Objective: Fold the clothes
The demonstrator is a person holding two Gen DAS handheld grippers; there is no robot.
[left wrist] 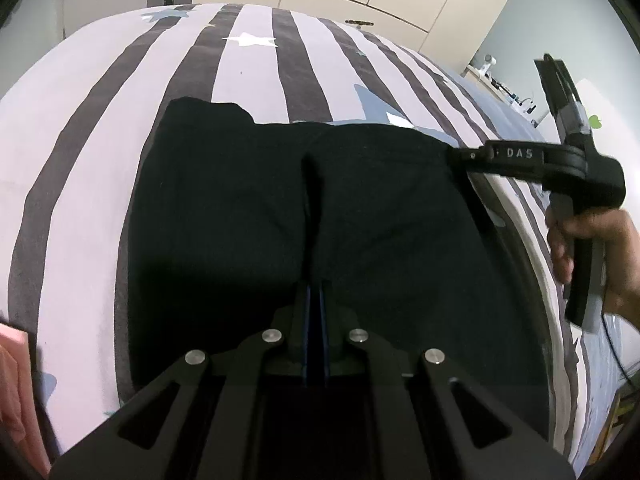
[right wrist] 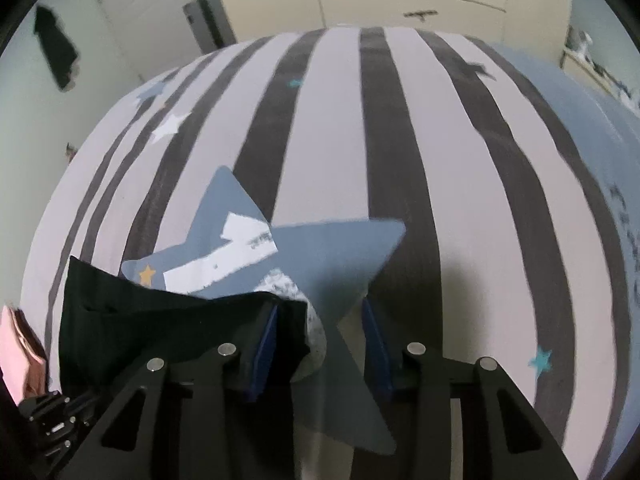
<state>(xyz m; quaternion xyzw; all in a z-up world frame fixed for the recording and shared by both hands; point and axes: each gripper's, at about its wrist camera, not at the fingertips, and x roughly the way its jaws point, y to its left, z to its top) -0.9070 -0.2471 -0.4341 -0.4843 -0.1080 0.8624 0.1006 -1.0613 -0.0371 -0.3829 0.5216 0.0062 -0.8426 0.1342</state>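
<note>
The black garment (left wrist: 304,216) lies spread on the striped bed (left wrist: 256,64), filling the lower middle of the left wrist view, and it begins right at the left tool (left wrist: 316,292) — the two fingers are pressed together low in the frame with dark cloth pinched up into a narrow ridge between them, so this tool is clenched on the near edge. From there the cloth runs away up the frame to a far edge that crosses left to right, with one corner standing a little higher at upper left; its long axis looks to lie across the frame, though the dark fabric hides any seams. At the right end of that far edge sits the right tool (left wrist: 460,158), touching the garment's corner. In the right wrist view this right tool (right wrist: 320,340) stands with its blue pads (right wrist: 266,340) well apart, released; the garment's corner (right wrist: 168,320) drapes against the left pad at lower left and fills only part of the gap. Beyond lie the blue star (right wrist: 320,256) and more stripes. My judgement — the left tool holds, while the right has yet to close on its corner, which lies leftward within its gap.
</note>
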